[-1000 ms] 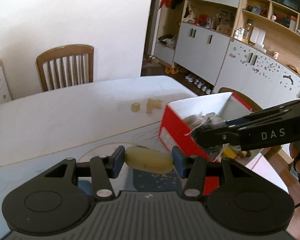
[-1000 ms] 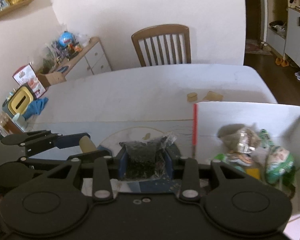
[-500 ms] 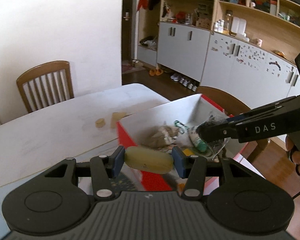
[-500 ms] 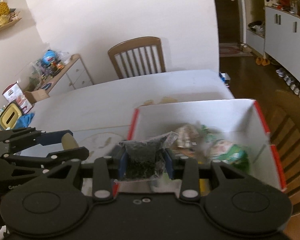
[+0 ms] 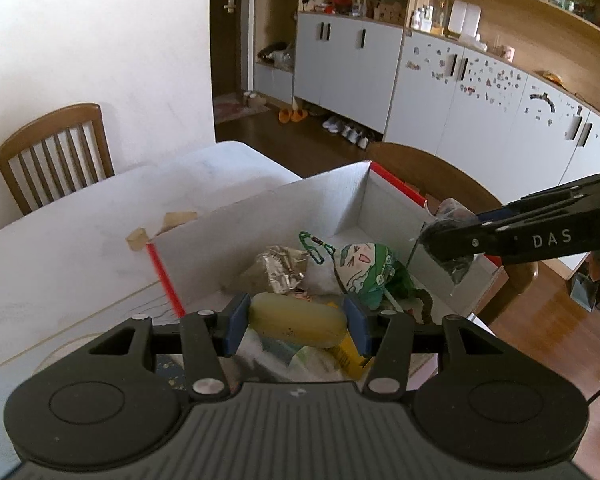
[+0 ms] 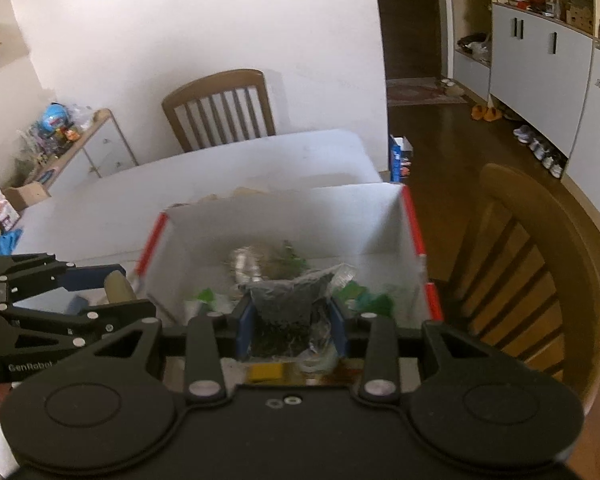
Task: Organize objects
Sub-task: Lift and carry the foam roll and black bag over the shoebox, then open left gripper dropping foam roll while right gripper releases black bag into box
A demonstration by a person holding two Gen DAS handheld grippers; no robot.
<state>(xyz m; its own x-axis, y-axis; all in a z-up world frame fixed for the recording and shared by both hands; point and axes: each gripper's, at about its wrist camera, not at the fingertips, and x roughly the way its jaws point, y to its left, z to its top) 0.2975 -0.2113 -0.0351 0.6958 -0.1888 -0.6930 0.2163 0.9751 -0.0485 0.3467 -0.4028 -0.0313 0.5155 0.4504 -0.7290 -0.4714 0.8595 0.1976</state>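
Note:
My left gripper (image 5: 298, 326) is shut on a pale yellow oblong object (image 5: 298, 320) and holds it over the near edge of a red-rimmed white box (image 5: 260, 220). The box holds a green-wrapped figure (image 5: 364, 268), a foil wrapper (image 5: 280, 270) and other small items. My right gripper (image 6: 292, 326) is shut on a clear bag of dark bits (image 6: 290, 300) over the same box (image 6: 300, 208). In the left wrist view the right gripper (image 5: 452, 244) hangs over the box's right wall. In the right wrist view the left gripper (image 6: 116, 290) is at the box's left wall.
The box stands on a white table (image 5: 80, 232) with two tan scraps (image 5: 164, 226) behind it. Wooden chairs stand at the far side (image 6: 220, 108) and at the right (image 6: 540, 260). Grey cabinets (image 5: 460, 100) line the far wall.
Both grippers moved right and forward over the box with their objects still held. The box now fills the middle of both views.

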